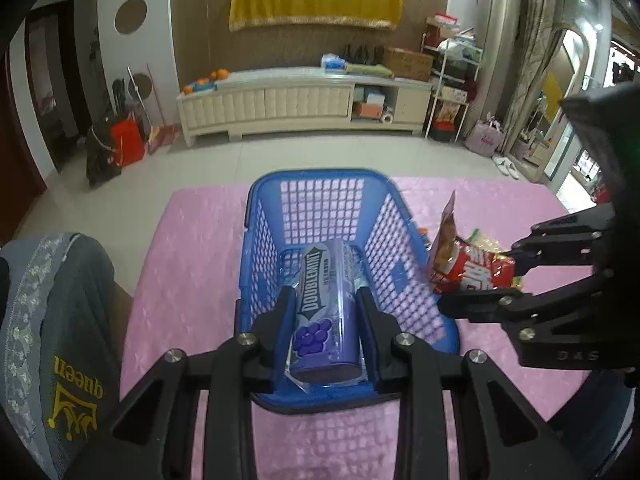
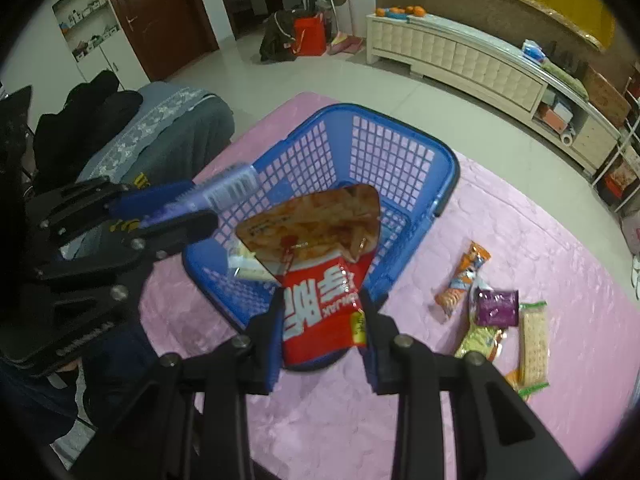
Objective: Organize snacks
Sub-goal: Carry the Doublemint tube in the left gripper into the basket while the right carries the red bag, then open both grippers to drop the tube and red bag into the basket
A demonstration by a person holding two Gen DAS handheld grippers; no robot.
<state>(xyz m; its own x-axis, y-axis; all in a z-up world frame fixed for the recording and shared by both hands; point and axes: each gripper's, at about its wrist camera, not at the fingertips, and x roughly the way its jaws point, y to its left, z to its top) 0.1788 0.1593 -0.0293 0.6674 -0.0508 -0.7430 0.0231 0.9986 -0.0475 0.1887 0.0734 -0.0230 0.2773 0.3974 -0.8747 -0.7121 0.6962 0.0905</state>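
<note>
Left hand-held gripper pinches a purple gum pack lengthwise over the open blue basket, and the right hand-held gripper pinches a red chip bag by its lower end at the basket's near wall; both look carried there for dropping in, judging by the task. Left wrist view shows the basket floor, with only a small pale item I cannot identify. Right wrist view alone shows the loose snack packets lying on the pink worktop beside the basket, yet to be sorted.
</note>
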